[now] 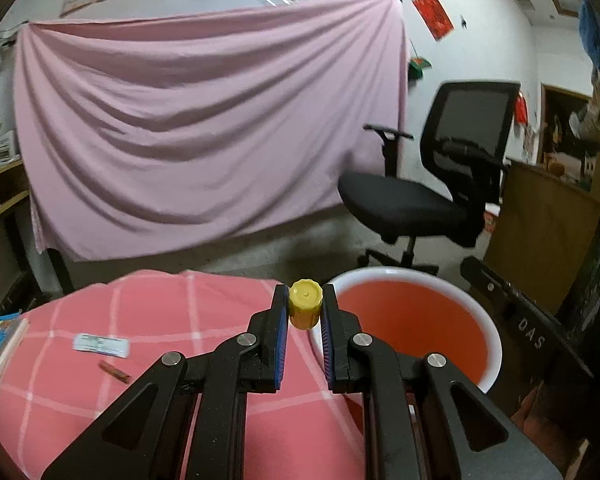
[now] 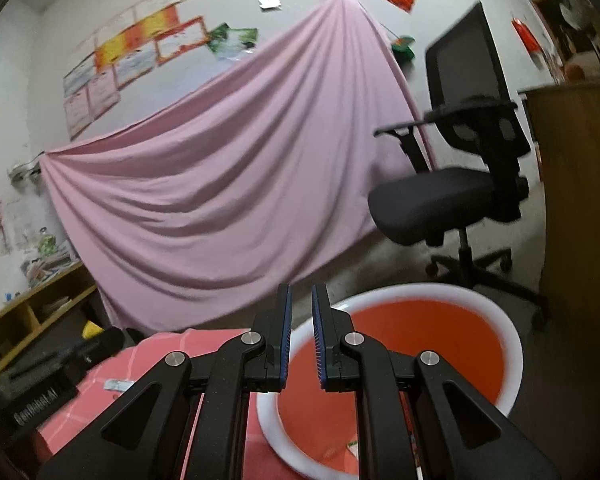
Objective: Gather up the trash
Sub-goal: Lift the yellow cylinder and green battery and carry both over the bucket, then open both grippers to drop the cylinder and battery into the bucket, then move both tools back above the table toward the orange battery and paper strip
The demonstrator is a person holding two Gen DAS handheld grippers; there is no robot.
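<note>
Left gripper [image 1: 305, 307] clamped on a yellow bottle cap [image 1: 305, 309], cap pinched between the blue pads near the fingertips and held in the air just short of the basin [image 1: 494, 344] rim. Right gripper [image 2: 300, 312] holds nothing; jaws stand a narrow gap apart with nothing between them, hovering over the near rim of the basin [image 2: 514, 360].

Step in hand, by my read: carry phase, cap lifted and heading to the basin for the drop. Next move calls for shifting the left gripper further across the rim so the cap sits over the orange interior, then releasing. The cap is small and round, so letting go too near the rim could bounce it back onto the desk.

Basin: white rim, orange inside, sits at the edge of the desk [image 1: 220, 304], which is covered by a pink checked cloth. From the left wrist view the interior looks empty where visible. In the right wrist view a small green-white scrap [image 2: 353, 446] shows at the basin bottom, mostly hidden by the gripper; can't tell what it is.

Still on the desk, well away from the basin: a flat white wrapper [image 1: 101, 345] and just beside it a small brown stick-like piece [image 1: 114, 372]. Likely next pickups.
</note>
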